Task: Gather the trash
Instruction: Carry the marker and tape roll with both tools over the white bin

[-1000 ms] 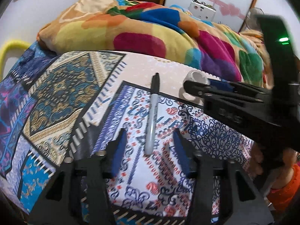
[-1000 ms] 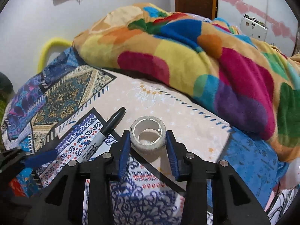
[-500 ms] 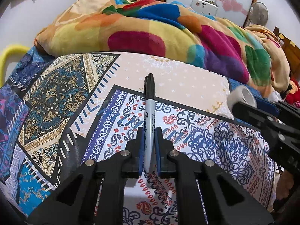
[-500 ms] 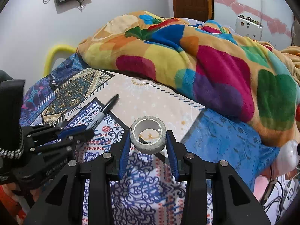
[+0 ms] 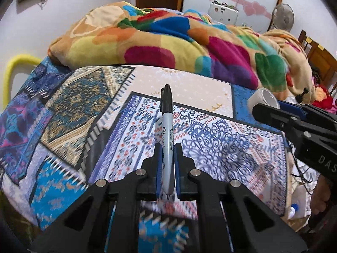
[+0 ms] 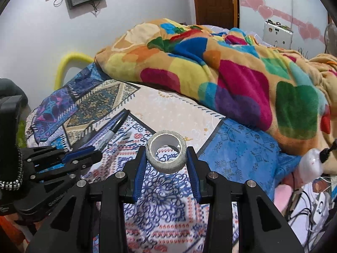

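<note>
Above the bedsheet (image 5: pixel 210 147), both grippers angle down: marker (image 5: pixel 167 130), tape roll (image 6: pixel 166 155).

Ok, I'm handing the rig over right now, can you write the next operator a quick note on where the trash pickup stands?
Left gripper: shut on the grey-barrelled, black-capped permanent marker, cap pointing away from the camera.
Right gripper: shut on the grey roll of tape, held by its sides.
Both items appear to be lifted clear of the patterned blue-and-white bedsheet; the multicoloured fleece blanket lies heaped behind.
Done: both pieces picked up.
Left: carry them to a bin, none is in view, and release.
</note>
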A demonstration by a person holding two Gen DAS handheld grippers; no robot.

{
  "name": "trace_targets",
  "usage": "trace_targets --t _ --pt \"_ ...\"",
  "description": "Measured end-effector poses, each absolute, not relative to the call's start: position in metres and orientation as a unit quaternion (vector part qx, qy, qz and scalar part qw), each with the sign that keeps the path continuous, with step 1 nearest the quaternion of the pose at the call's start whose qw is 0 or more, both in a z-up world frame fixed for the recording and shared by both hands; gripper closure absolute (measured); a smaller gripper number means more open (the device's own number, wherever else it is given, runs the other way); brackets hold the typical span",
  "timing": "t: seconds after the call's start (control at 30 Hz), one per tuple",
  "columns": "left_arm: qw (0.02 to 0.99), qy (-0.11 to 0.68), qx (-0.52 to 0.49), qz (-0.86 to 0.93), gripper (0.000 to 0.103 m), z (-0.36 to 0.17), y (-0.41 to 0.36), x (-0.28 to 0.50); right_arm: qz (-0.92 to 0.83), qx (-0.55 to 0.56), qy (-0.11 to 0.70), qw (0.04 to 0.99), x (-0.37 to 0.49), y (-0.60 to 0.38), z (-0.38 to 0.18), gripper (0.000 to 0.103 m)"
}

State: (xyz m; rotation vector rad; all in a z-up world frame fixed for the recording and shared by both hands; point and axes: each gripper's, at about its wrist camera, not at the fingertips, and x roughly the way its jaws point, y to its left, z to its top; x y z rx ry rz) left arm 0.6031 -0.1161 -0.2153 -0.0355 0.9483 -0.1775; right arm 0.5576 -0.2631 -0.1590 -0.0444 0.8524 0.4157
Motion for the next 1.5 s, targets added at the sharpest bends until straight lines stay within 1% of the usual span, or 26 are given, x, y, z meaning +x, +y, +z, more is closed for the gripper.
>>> trace_targets --t 0.27,0.53,0.8,0.97,1.13,1.27,1.5 --pt "0.899 0.431 -0.027 -0.071 0.094 -0.172 -0.092 0.545 0.202 -0.025 0.386 0.900 0.518 -0.262 -0.114 0.069" --pt "0.912 0.404 -0.052 -0.054 0.094 -0.130 -0.053 0.478 0.214 -0.044 0.350 0.911 0.471 -0.238 -0.063 0.069" --pt "0.925 0.373 -0.064 -0.021 0.094 -0.100 0.000 0.407 0.257 -0.060 0.319 0.910 0.413 -0.191 -0.039 0.069" --pt "0.930 0.358 -0.076 0.014 0.094 -0.093 0.041 0.363 0.301 -0.056 0.312 0.900 0.381 -0.148 -0.037 0.069" --pt "0.930 0.353 -0.089 0.049 0.094 -0.097 0.083 0.318 0.351 -0.068 0.311 0.881 0.353 -0.099 -0.044 0.069" --pt "0.925 0.357 -0.108 0.071 0.094 -0.107 0.115 0.291 0.385 -0.077 0.318 0.863 0.333 -0.062 -0.053 0.069" --pt "0.907 0.372 -0.152 0.126 0.094 -0.139 0.179 0.255 0.431 -0.099 0.351 0.825 0.312 0.005 -0.089 0.069"
